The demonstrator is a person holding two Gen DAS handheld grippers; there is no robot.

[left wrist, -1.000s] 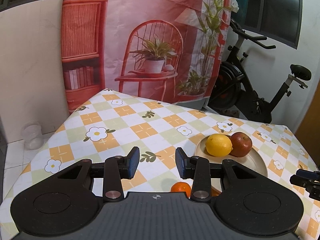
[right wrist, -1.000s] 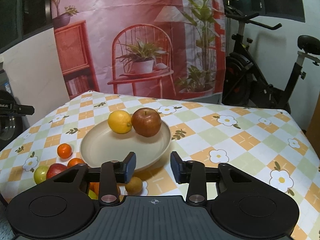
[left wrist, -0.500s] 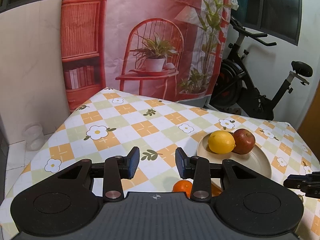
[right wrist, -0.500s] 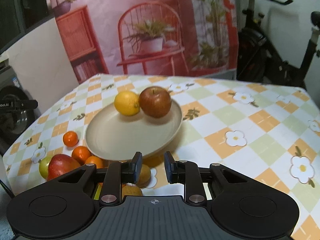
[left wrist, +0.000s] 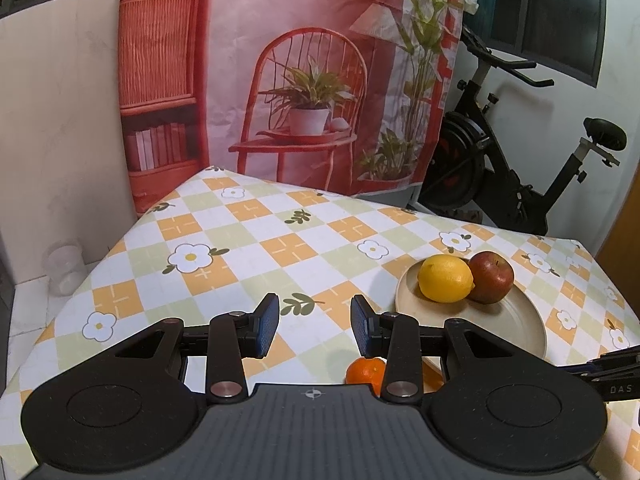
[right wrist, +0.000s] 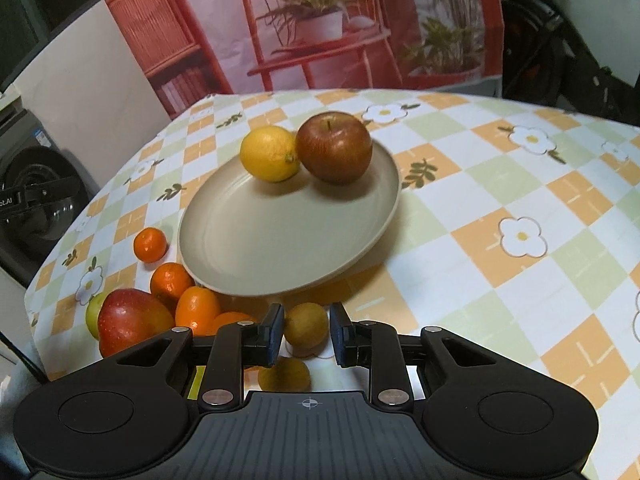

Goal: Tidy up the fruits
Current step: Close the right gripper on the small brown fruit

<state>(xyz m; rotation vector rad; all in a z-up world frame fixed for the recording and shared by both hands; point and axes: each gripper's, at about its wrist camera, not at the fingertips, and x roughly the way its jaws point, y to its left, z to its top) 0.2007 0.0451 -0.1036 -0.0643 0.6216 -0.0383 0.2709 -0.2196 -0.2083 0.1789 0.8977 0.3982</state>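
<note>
**Right gripper down on a small brown fruit at the near edge of the table**

Change since a second ago: the right gripper (right wrist: 306, 334) has tipped downward and moved in toward the loose fruit at the near edge of the table (right wrist: 500, 184). Its jaws have narrowed from a wider gap to their tightest. A small brown fruit (right wrist: 306, 324) now sits between the pads, which appear to press on both its sides. Judgement: grasp made, lift to the plate is next.

A second brown fruit (right wrist: 284, 376) lies just below the jaws, partly hidden by the gripper body. To the left, close together near the table's left corner: a red apple (right wrist: 132, 320) and several tangerines (right wrist: 172, 282).

Farther out, the plate (right wrist: 280, 236) holds a lemon (right wrist: 269, 153) and a dark red apple (right wrist: 334, 146), touching, at its far rim. The rest of the plate is bare.

Left gripper (left wrist: 314, 326): unmoved, jaws partly apart, nothing between them. One tangerine (left wrist: 366, 370) shows below its right finger, not touched.
</note>
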